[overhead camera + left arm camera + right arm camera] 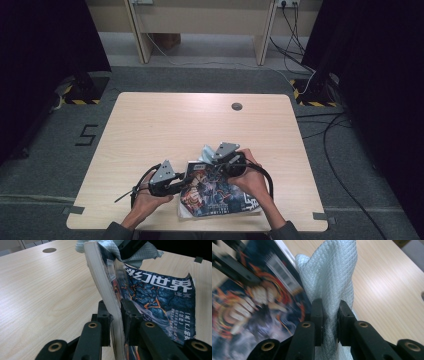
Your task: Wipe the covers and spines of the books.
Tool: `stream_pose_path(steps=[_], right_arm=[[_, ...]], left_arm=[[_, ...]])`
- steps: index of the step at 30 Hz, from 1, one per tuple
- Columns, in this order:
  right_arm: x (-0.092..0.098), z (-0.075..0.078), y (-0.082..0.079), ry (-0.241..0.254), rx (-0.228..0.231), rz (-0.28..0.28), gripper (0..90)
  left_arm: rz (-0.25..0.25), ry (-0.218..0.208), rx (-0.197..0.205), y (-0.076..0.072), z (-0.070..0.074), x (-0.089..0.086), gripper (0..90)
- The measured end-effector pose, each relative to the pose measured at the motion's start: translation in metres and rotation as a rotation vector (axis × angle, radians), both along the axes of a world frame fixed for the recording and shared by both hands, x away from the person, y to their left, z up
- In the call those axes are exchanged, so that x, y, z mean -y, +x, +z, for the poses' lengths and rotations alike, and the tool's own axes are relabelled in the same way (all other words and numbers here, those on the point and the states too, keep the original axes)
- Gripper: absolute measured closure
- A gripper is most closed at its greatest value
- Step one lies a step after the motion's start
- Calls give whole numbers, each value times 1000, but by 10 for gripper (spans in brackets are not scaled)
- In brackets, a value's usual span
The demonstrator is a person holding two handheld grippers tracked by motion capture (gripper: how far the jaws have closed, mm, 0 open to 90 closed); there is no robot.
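A magazine (215, 192) with a dark blue and orange cover lies near the front edge of the wooden table (150, 125). My left gripper (181, 183) is shut on the magazine's (155, 295) left edge, with the stack of pages (105, 285) pinched between its jaws and lifted. My right gripper (220, 167) is shut on a pale blue quilted cloth (332, 277), which bunches up above the jaws. The cloth (207, 151) rests against the magazine's far edge. In the left gripper view the cloth (140, 255) hangs over the top of the magazine.
A small round grey grommet (237, 106) sits in the table's far right part. Cables (320, 115) trail over the floor on the right. A desk frame (200, 25) stands beyond the table.
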State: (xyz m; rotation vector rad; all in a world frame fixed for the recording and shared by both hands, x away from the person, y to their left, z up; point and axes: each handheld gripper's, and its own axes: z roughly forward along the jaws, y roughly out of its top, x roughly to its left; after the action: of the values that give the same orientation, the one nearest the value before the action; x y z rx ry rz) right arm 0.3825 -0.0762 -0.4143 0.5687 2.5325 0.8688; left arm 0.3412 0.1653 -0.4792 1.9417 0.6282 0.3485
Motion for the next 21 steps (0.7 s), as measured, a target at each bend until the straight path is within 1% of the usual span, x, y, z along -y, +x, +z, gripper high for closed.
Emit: stream_pose_path(steps=[1,2,3,4,7,9,10,11,13,14,15,16,17,18,19,20,21], right_arm=[[-4,2,-3,8,-3,6,786],[-8,4,-5,2,12,18,786],[-12,6,-8,9,13,25,786],[-16,8,-10,13,25,47,786],[-25,11,-18,25,35,62,784],[-29,11,-21,31,43,73,783],[-29,11,-20,28,54,86,783],[-29,11,-20,27,57,87,784],[-28,10,-19,33,51,88,784],[-25,10,-17,46,35,81,785],[-24,10,-17,49,24,67,786],[-22,9,-16,40,24,62,786],[-21,8,-14,27,32,70,786],[-19,7,-14,25,17,53,786],[-18,7,-11,19,26,65,787],[-16,7,-10,19,13,52,787],[-14,6,-8,12,13,52,787]], left_arm=[[-1,2,1,0,0,0,780],[-2,4,3,0,0,0,780],[-2,5,2,-1,0,0,780],[-2,6,2,-1,0,0,780],[0,12,6,-1,0,1,781],[2,11,5,-1,0,1,780],[2,10,3,-1,-1,1,780],[2,11,4,-1,-1,1,781],[2,11,7,-1,0,1,781],[-3,12,10,-1,0,1,780],[-2,11,10,-1,0,1,780],[-1,13,10,-1,0,1,780],[0,14,10,-2,0,1,780],[0,13,10,-2,0,1,779],[1,12,8,-2,0,1,779],[1,13,9,-1,0,1,779],[1,14,10,-1,0,1,778]])
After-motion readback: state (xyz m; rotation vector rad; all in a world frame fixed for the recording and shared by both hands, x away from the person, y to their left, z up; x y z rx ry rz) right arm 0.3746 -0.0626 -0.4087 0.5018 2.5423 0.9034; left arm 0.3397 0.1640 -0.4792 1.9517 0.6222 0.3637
